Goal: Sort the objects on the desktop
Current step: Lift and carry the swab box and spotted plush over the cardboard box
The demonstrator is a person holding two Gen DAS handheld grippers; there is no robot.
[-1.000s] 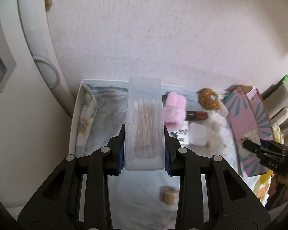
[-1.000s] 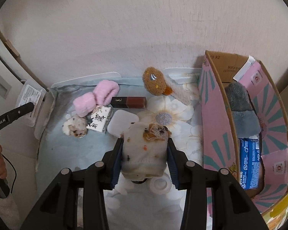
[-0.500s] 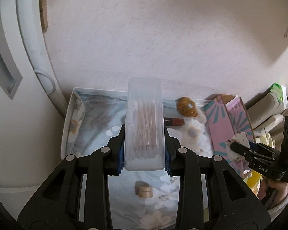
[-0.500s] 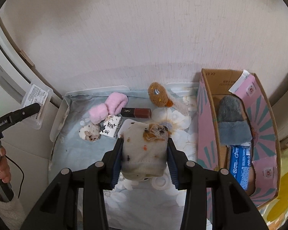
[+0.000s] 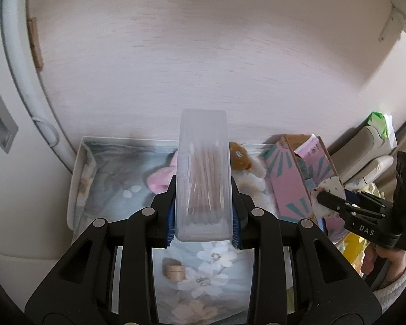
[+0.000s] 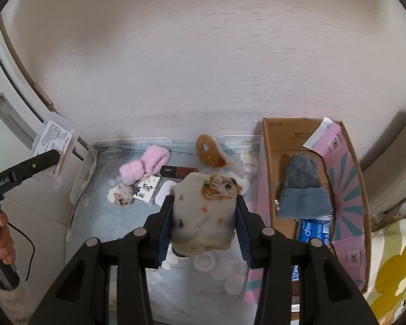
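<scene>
My left gripper (image 5: 203,211) is shut on a clear plastic box of cotton swabs (image 5: 202,173), held above the floral tray (image 5: 79,178). My right gripper (image 6: 204,216) is shut on a cream speckled knit hat (image 6: 203,214), held above the tray (image 6: 81,173) left of the pink cardboard box (image 6: 346,189). The right gripper also shows in the left wrist view (image 5: 330,197), with the hat (image 5: 328,189) over the pink box (image 5: 287,178). The left gripper's finger and swab box (image 6: 54,146) show at the left of the right wrist view.
On the tray lie a pink fluffy item (image 6: 146,162), a brown plush (image 6: 208,151), a dark lipstick box (image 6: 178,172), a small printed box (image 6: 147,189), a white case (image 6: 163,196) and a tan roll (image 5: 173,268). The pink box holds a grey hat (image 6: 303,187) and a blue pack (image 6: 312,230).
Both grippers have risen and pulled back from the tray with their loads; the tray and box look smaller. The right gripper has moved toward the pink box.
</scene>
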